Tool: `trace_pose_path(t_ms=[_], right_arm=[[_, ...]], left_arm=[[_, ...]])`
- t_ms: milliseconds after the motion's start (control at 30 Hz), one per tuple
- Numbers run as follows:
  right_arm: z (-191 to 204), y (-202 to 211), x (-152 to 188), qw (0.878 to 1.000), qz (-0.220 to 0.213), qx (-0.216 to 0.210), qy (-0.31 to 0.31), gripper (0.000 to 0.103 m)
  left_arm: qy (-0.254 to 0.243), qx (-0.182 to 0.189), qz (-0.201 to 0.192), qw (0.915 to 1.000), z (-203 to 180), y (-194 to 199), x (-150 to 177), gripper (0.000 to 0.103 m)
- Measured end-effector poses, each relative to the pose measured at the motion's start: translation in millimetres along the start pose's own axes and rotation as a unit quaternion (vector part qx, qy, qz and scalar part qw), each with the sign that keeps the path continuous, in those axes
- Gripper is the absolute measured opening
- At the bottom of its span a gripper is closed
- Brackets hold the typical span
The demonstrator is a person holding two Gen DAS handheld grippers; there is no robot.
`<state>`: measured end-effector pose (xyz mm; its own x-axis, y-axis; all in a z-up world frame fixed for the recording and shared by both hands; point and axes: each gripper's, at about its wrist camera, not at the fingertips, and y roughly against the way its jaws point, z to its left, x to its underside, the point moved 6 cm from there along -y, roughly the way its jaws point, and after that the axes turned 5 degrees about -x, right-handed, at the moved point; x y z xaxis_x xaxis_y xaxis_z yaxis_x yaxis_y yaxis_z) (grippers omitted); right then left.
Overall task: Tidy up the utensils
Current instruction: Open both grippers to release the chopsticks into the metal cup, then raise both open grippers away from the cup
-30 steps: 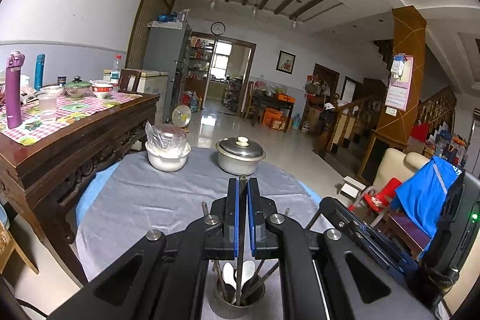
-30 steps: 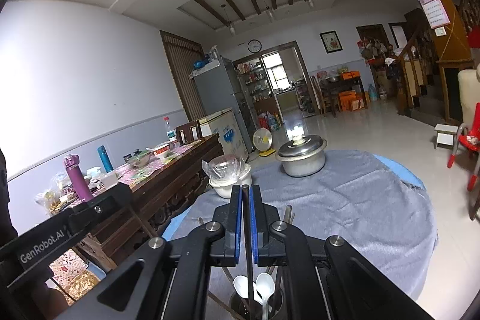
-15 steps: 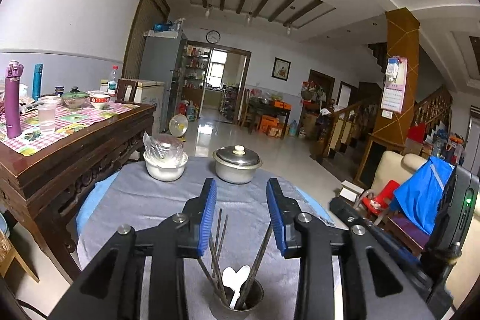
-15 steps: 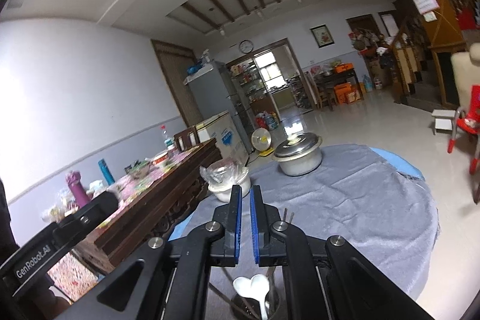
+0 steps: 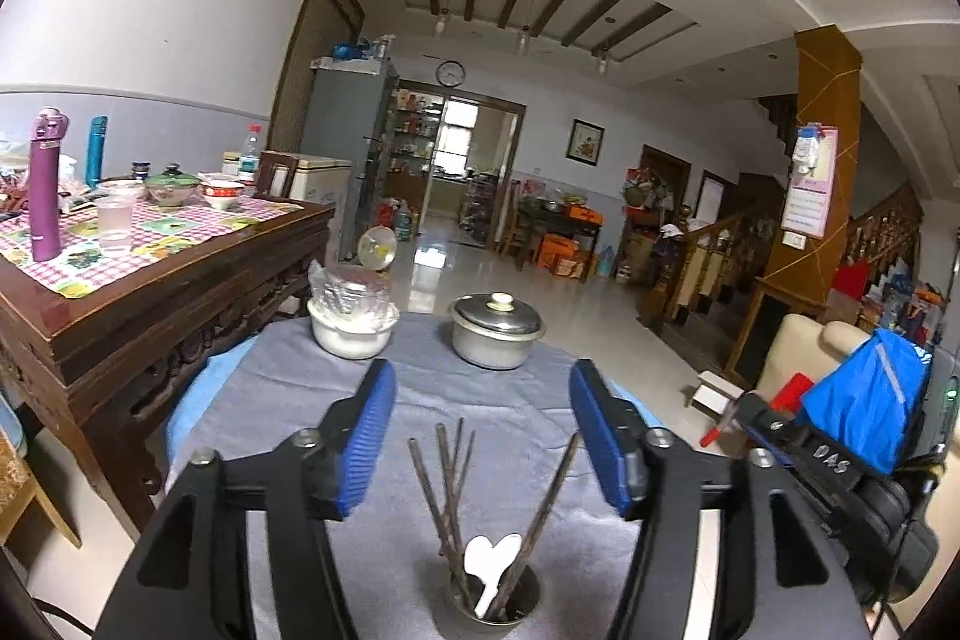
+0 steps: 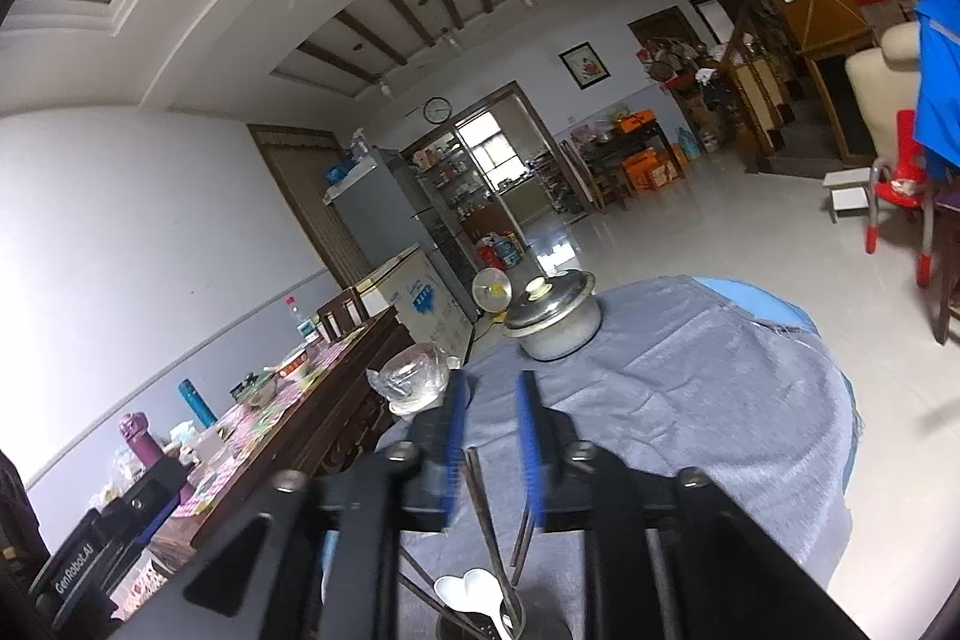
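A metal utensil cup [image 5: 493, 601] stands on the grey-clothed round table [image 5: 372, 400], right below both grippers. Several dark chopsticks [image 5: 447, 484] and two white spoons [image 5: 492, 562] stick up out of it. My left gripper [image 5: 483, 436] hangs over the cup with its blue pads wide apart and opening; the chopstick tips rise between the pads, touching neither. In the right wrist view the same cup [image 6: 480, 625] shows at the bottom edge. My right gripper [image 6: 492, 451], rolled to one side, is opening, and the chopsticks [image 6: 483, 508] stand loose in its narrow gap.
A white bowl covered in plastic film [image 5: 351, 322] and a lidded steel pot [image 5: 497, 331] sit at the table's far edge. A dark wooden sideboard [image 5: 150, 304] with bottles and bowls stands to the left. A chair draped with a blue bag [image 5: 864, 412] is at the right.
Both grippers let go of chopsticks, which now stand in the cup. The left jaws spread wide; the right jaws parted a little as that gripper rolled and shifted sideways.
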<state>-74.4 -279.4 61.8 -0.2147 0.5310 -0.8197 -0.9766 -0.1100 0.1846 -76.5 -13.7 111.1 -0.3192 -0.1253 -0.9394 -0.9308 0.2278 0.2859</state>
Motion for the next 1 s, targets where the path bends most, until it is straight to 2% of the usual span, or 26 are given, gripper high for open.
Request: trace_pose_path(t_ms=[33, 100, 333, 467, 700, 1000], right_arm=[[-0.6, 0.6, 0.0, 1.000, -0.001, 0.001, -0.002, 0.036], [-1.4, 2.9, -1.4, 1.000, -0.007, 0.002, -0.003, 0.045], [4.5, 5.4, -0.6, 1.000, -0.012, 0.005, 0.010, 0.048], [6.5, 4.4, 2.2, 1.000, -0.007, 0.007, 0.013, 0.049], [11.9, -0.6, 9.8, 1.000, 0.009, 0.010, 0.025, 0.051], [15.2, -10.4, 29.4, 0.998, 0.045, 0.018, 0.047, 0.054]], left_arm=[[-0.003, -0.009, -0.001, 1.0000, 1.4, -0.4, 0.1, 0.068], [-0.013, -0.034, -0.001, 0.9994, 4.4, -1.8, 1.2, 0.079], [-0.055, -0.115, -0.002, 0.9919, 14.9, -4.6, 4.7, 0.085], [-0.067, -0.144, -0.002, 0.9873, 23.4, -4.1, 4.1, 0.086], [-0.065, -0.171, -0.007, 0.9832, 40.0, 1.7, 1.0, 0.086], [-0.060, -0.188, 0.009, 0.9803, 60.3, -2.3, 7.2, 0.087]])
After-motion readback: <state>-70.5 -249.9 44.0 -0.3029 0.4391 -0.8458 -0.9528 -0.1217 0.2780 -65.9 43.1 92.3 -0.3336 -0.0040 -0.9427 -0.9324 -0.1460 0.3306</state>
